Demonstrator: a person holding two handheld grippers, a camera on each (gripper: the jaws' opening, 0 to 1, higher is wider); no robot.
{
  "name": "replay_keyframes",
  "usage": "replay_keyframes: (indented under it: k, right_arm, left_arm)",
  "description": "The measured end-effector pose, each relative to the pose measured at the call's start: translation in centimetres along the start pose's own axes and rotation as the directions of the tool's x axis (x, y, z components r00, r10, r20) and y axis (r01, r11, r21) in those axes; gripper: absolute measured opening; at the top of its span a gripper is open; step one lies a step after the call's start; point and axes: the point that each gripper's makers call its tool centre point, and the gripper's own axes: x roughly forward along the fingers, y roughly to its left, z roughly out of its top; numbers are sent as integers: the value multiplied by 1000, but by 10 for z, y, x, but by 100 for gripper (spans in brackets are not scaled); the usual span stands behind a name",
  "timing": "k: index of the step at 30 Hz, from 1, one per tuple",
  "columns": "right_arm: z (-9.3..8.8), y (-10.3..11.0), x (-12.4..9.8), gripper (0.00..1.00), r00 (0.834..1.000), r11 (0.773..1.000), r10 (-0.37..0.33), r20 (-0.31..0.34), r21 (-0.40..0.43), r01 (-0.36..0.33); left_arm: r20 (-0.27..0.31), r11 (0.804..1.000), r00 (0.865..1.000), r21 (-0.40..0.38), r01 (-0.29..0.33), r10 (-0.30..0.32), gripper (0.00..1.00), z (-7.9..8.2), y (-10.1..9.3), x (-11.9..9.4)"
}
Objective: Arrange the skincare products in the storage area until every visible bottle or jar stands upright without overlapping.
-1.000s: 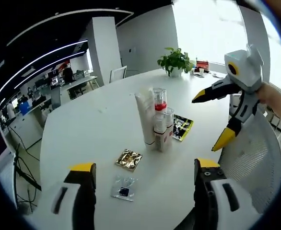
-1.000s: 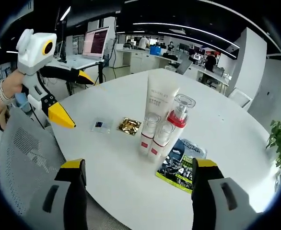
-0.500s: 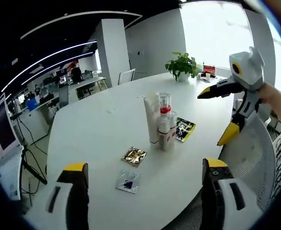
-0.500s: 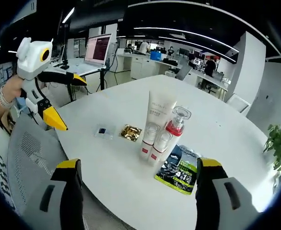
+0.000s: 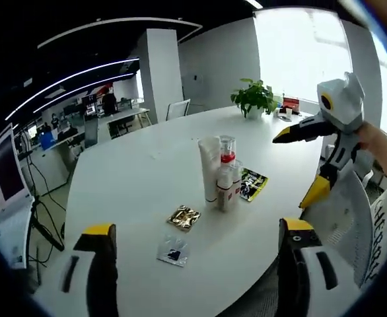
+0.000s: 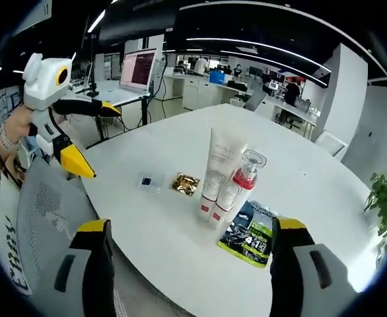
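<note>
Your left gripper (image 5: 193,254) and right gripper (image 6: 190,254) both have jaws spread wide, holding nothing, back from the white table (image 5: 134,172). The white tube (image 6: 221,162) stands upright mid-table; touching it are the red-collared pump bottle (image 6: 246,175) and two small bottles (image 6: 216,195). Just beside the tube lie a green sachet (image 6: 249,234), gold sachet (image 6: 185,184) and clear sachet (image 6: 148,181)

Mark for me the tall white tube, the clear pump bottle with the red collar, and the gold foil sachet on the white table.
Tall white tube (image 6: 222,158), right gripper view: middle of its body.
Clear pump bottle with the red collar (image 6: 246,176), right gripper view: the collar.
Gold foil sachet (image 5: 183,217), left gripper view: centre of the packet.
</note>
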Motion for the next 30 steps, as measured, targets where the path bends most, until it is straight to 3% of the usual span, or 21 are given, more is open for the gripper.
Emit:
replay_keyframes:
  k: [3,20,30]
  right_arm:
    - [1,3,1,100,1000,999,24,8,21,-24]
    - [-4,-9,5,100,1000,1000,-15,11,23,15]
    - [-18,-14,11,100,1000,999,14,-16,39,-13]
  left_arm:
    - [5,1000,1000,-12,14,-14,99,0,-3,1]
    - [-8,999,1000,-31,19,-19,99,-8,-5,7]
    - [-58,1000,998,-21,0,-1,99,-19,-2,13]
